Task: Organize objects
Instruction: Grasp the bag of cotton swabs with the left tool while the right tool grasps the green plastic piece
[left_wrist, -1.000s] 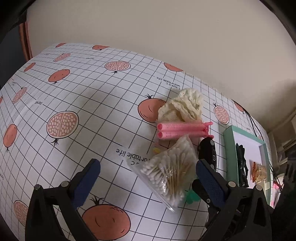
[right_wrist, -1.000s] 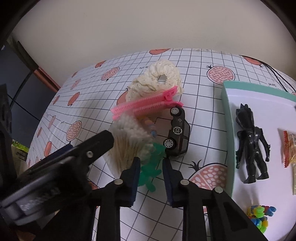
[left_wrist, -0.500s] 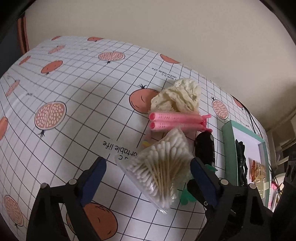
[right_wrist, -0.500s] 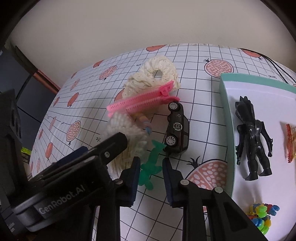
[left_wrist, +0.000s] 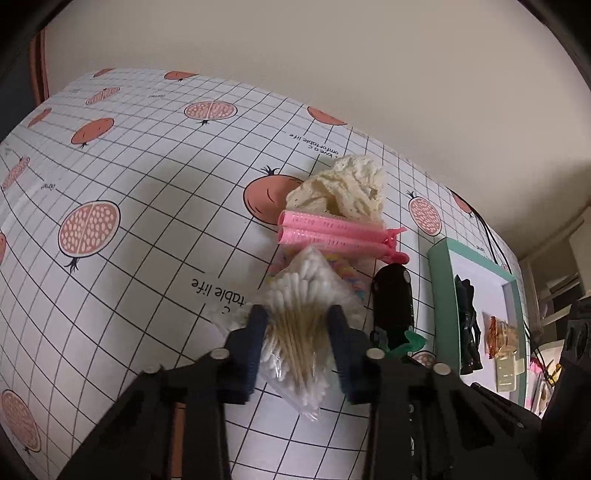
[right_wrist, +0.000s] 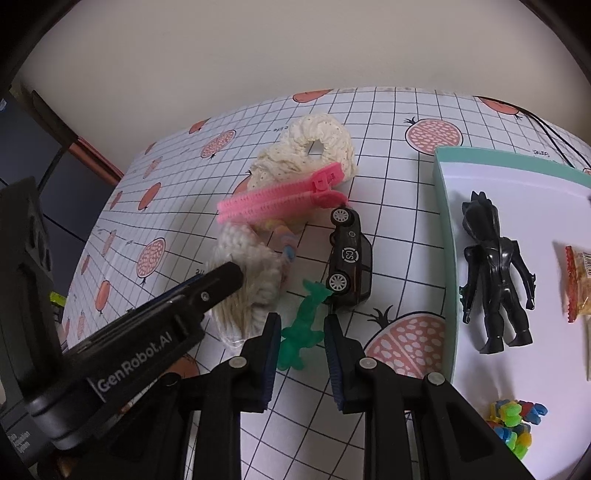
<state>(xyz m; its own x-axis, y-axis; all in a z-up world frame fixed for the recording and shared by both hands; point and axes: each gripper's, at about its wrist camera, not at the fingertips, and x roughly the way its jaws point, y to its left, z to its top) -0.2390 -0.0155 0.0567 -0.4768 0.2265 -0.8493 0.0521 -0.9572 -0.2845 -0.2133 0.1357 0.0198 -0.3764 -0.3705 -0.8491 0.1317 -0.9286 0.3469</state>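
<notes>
Left wrist: fingers (left_wrist: 258, 332) around swabs (left_wrist: 299, 317)

A home, by the look of it: a pomegranate-print gridded tablecloth (left_wrist: 140, 206) runs up to a plain cream wall (left_wrist: 295, 55), with toys and hair things scattered beside a teal-rimmed tray (right_wrist: 448, 266) on it.
</notes>
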